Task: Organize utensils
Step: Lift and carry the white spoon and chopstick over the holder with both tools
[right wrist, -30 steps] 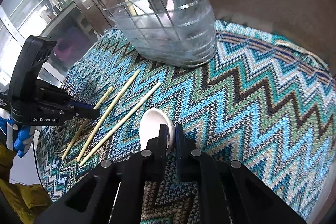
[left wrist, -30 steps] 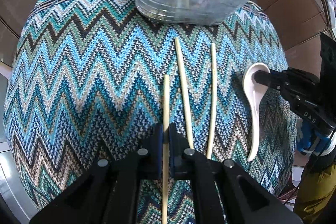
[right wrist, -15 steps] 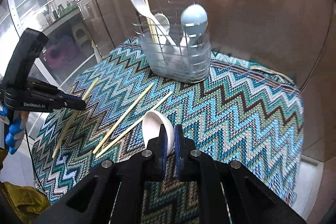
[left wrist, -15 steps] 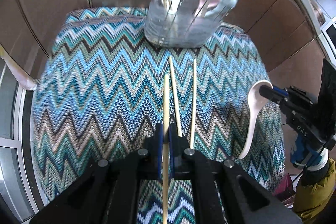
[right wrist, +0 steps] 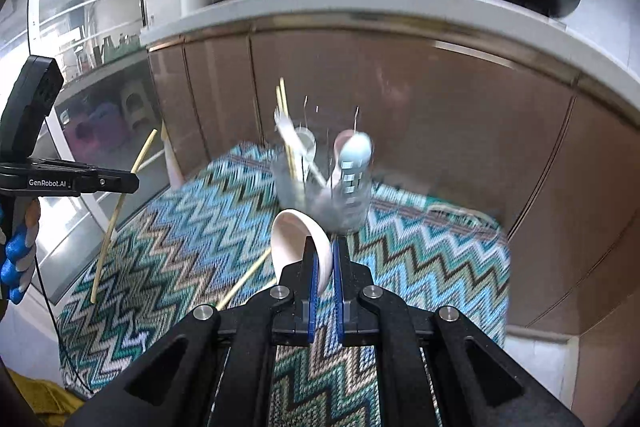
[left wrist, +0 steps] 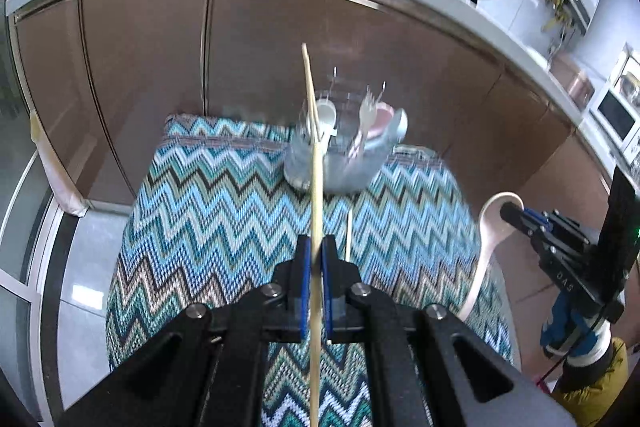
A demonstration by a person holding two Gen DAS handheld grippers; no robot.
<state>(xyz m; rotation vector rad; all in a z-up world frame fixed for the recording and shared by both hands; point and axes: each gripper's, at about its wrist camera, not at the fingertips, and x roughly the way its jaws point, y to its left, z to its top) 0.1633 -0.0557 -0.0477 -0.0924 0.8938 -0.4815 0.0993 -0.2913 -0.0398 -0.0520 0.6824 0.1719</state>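
The left gripper [left wrist: 315, 259] has its blue-padded fingers [left wrist: 305, 267] clenched on a pale wooden chopstick [left wrist: 316, 195]. The stick runs lengthwise between the pads, one end reaching toward the far side of the scene and the other passing back under the gripper body. From the right wrist view the same chopstick [right wrist: 120, 207] hangs tilted in the air off the left edge of the table, clear of the cloth, gripped near its upper part by the black fingers of the left gripper [right wrist: 134, 183].

The right gripper [right wrist: 325, 267] has its fingers [right wrist: 312, 275] closed tight on a white ceramic soup spoon [right wrist: 296, 239], pinching the rim of the bowl. The bowl stands up above the pads. In the left wrist view the spoon [left wrist: 486, 239] is held in the air at the right edge of the table, its handle hanging down toward the near side.

A zigzag-patterned knitted cloth in blue, teal and brown [left wrist: 224, 211] covers the table. At its far end stands a clear plastic utensil holder with a wire frame [left wrist: 340, 167], blurred, with chopsticks, a white fork and pale spoons standing in it. One more pale chopstick [left wrist: 348, 235] lies on the cloth just right of the left gripper's fingers; in the right wrist view a loose chopstick [right wrist: 244, 279] lies on the cloth near the right gripper.
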